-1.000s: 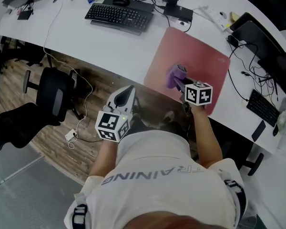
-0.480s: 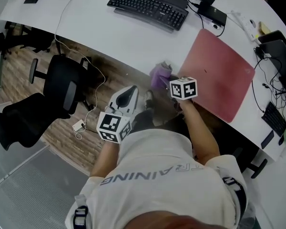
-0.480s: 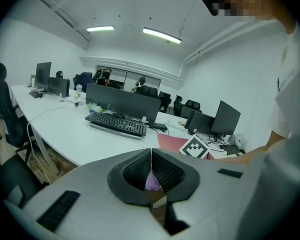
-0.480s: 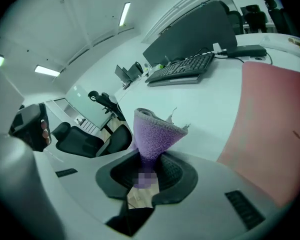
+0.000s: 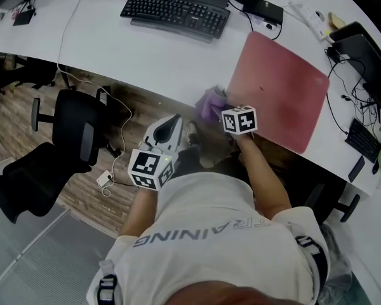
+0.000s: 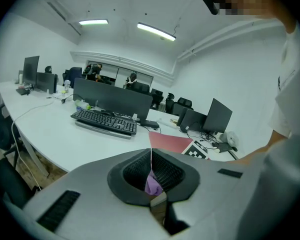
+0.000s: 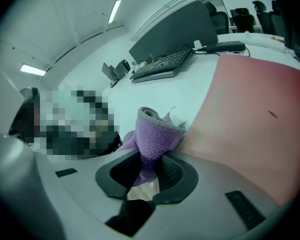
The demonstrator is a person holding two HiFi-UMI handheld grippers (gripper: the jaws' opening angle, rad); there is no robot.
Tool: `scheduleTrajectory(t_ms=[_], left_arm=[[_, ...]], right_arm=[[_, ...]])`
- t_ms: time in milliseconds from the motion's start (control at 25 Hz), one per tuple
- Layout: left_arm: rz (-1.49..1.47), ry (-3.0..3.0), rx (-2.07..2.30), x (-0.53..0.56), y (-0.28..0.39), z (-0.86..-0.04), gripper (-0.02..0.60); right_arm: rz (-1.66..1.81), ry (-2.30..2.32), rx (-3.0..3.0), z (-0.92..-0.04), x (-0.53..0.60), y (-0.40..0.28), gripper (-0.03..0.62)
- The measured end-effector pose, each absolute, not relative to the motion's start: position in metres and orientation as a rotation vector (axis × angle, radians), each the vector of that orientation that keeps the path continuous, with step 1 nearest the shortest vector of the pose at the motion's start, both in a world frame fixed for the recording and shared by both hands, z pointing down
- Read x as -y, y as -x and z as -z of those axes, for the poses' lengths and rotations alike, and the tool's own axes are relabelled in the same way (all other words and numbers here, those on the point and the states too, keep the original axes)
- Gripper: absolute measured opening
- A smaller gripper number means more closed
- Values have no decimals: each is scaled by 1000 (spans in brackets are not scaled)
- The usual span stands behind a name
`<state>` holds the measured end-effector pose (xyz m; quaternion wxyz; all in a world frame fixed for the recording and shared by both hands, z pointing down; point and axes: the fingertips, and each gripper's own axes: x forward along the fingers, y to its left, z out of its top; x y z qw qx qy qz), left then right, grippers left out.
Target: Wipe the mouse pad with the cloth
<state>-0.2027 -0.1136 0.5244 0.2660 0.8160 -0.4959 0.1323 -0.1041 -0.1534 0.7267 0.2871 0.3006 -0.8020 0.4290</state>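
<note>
Pulled back since a second ago, when it was out over the middle of the pad, the right gripper (image 5: pixel 221 110) hangs at the near left corner of the one red mouse pad (image 5: pixel 286 88), above the front edge of the single curved white desk (image 5: pixel 114 43). Two black office chairs (image 5: pixel 76 129) stand on the wood floor (image 5: pixel 152 103), and two black keyboards (image 5: pixel 174 14) lie on the desk, one left of the pad and one at the far right. Of the two grippers, the right pinches the one purple cloth (image 7: pixel 157 129), bunched just beside the pad's edge, while the left gripper (image 6: pixel 151 156), close to the person's white shirt (image 5: pixel 209 227), has its jaws pressed together on nothing.
</note>
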Motion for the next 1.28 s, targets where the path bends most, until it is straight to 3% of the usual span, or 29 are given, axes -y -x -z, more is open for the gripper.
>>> scheduleTrajectory(t_ms=[1280], left_arm=[[-395,-2502,957,106,-89,-495,32]], right_arm=[[-1298,-1200,1987,-725,74,-212,92]])
